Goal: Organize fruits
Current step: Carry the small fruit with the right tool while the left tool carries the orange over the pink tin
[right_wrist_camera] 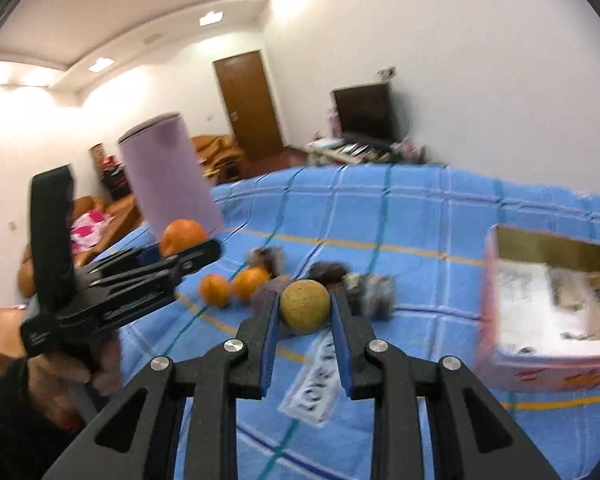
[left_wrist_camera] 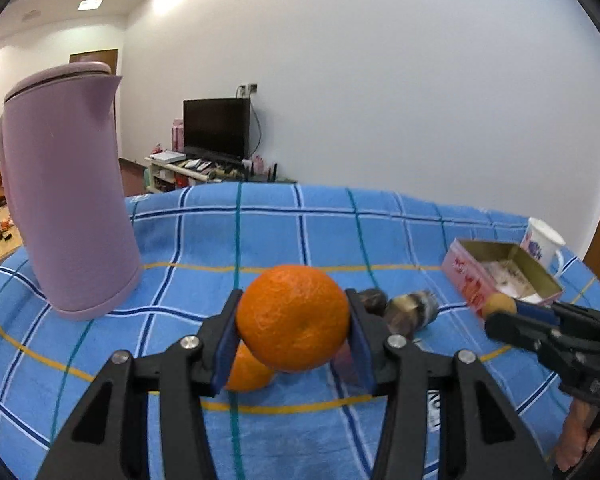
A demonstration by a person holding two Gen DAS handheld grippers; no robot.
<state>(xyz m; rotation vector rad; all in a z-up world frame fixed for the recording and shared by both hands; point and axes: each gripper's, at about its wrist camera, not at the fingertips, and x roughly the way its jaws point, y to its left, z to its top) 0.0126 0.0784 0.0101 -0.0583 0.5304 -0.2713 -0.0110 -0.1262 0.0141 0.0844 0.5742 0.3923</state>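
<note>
Both tongs loaded, both lifted off the blue checked cloth (left_wrist_camera: 260,232).

Left tongs (left_wrist_camera: 293,322): closed to the width of an orange (left_wrist_camera: 293,318), one blue pad (left_wrist_camera: 224,354) on each side of it at about its widest part. The orange hangs clear of the cloth. I judge the mid-height grip is what keeps a round, slick-skinned fruit from squirting out.

Right tongs (right_wrist_camera: 305,308): closed on a small tan round fruit (right_wrist_camera: 305,307), pads flat on either side. The gap is narrower than on the left, since this fruit is smaller. It is held in the air, near the open pink box (right_wrist_camera: 548,304) on my right. The box already has paper or wrappers in it; I cannot tell what exactly. My guess is that the box is where fruit goes, but nothing confirms it.

Left on the cloth:
- two more oranges (right_wrist_camera: 216,289), side by side, just beside a cluster of dark fruits (right_wrist_camera: 328,270); motion blur, kind not clear.
- one orange partly hidden under my left tongs in the left view.

Other items: purple jug (left_wrist_camera: 66,200) at far left, well apart from the fruit; white mug (left_wrist_camera: 544,242) behind the box.

Sorting partly done; most fruit still loose.
</note>
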